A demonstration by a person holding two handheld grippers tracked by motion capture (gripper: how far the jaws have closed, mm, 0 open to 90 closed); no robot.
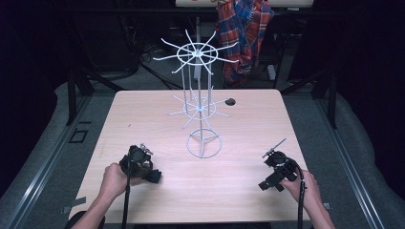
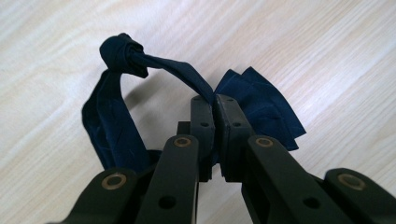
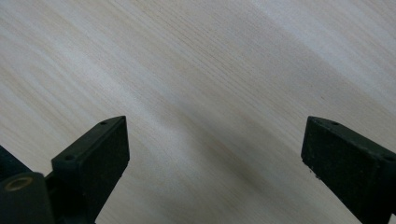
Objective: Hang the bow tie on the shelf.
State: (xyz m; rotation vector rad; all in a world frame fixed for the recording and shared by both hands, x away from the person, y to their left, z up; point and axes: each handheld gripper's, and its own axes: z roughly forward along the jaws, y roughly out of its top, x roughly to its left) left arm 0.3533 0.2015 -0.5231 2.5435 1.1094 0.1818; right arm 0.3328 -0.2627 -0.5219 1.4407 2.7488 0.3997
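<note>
Left jaws clamped on navy cloth (image 2: 261, 100)

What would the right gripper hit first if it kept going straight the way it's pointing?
Most likely the bare table top: the right gripper has its jaws wide open with nothing between them, angled down at plain wood. How far off the surface is, is unclear.

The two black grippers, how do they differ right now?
The left gripper has its jaws shut on the knotted navy blue fabric strip; the right gripper stands wide open with nothing between its jaws. The left is at the cloth; the right is over bare light wooden table. Both are hand-held, low at the table's near edge.
</note>
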